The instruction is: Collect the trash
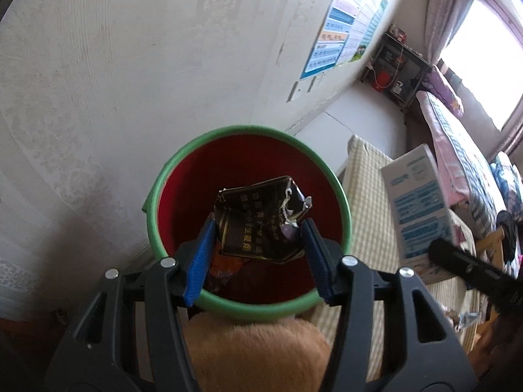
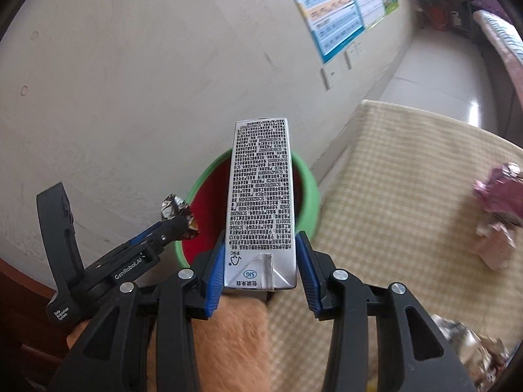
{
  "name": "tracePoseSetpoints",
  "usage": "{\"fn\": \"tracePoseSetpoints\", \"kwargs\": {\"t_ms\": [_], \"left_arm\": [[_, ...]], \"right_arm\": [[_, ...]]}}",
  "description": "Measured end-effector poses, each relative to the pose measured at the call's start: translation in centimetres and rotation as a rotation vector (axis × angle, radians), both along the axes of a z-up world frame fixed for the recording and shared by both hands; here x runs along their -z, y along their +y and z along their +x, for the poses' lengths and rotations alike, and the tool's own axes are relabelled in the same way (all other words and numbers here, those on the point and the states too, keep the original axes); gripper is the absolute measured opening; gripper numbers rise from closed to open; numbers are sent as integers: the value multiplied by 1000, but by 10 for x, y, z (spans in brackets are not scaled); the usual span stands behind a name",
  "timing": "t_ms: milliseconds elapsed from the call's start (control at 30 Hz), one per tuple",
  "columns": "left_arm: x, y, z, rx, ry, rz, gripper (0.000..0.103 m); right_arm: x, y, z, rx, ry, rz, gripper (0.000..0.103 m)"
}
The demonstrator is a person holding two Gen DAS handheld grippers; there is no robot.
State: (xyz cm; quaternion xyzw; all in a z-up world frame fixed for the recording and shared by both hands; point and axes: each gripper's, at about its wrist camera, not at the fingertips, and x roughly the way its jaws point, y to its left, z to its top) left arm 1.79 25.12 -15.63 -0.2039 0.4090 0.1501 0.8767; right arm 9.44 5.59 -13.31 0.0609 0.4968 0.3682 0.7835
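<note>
Crinkled foil wrapper (image 1: 261, 219) pinched between the blue pads of the left gripper (image 1: 258, 245), held right over the mouth of the red bin (image 1: 248, 137) with the green rim; light, limp, likely to flutter on release. Further right, stiff milk carton (image 2: 261, 202) clamped near its folded base by the right gripper (image 2: 261, 261), far end over the bin. Wall close on the left, checked tabletop (image 2: 408, 196) at right, more scraps there.

Open mouth of red bin (image 1: 183, 202) with green rim, partly blocked by dark wrapper (image 1: 258, 219) between left fingers (image 1: 199, 261), wall (image 1: 114, 81) close behind, milk carton (image 2: 260, 202) overhanging rim, checkered bench (image 2: 408, 196) just beside.
</note>
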Motion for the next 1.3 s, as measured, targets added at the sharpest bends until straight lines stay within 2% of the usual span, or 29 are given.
{"fn": "tracePoseSetpoints", "kwargs": {"t_ms": [67, 100, 167, 400, 567, 667, 833, 1000, 1133, 1200, 1300], "left_arm": [[-1, 7, 6, -14, -6, -8, 51], [-1, 12, 10, -26, -4, -3, 57], [-2, 17, 13, -46, -1, 4, 74], [-6, 12, 5, -36, -9, -1, 74], [-5, -20, -2, 34, 0, -7, 74], [-7, -45, -4, 79, -2, -27, 74], [2, -106, -1, 219, 27, -76, 74], [17, -172, -8, 432, 71, -107, 74], [32, -217, -20, 614, 140, -57, 74], [41, -231, -25, 671, 191, -36, 74], [56, -241, -25, 696, 260, -21, 79]], "right_arm": [[3, 14, 6, -11, 16, 3, 42], [4, 21, 9, -16, 24, 3, 42], [3, 29, 14, -13, 22, 3, 54], [-9, 5, -3, 16, -19, 21, 56], [-13, -49, -30, 75, -47, 6, 56], [-15, -93, -39, 152, -52, 1, 56], [-14, -164, -58, 316, -89, -62, 56], [7, -218, -77, 431, -45, -112, 57], [24, -248, -91, 480, 10, -111, 57], [32, -260, -97, 500, 27, -112, 57], [43, -274, -104, 537, 62, -105, 57]]}}
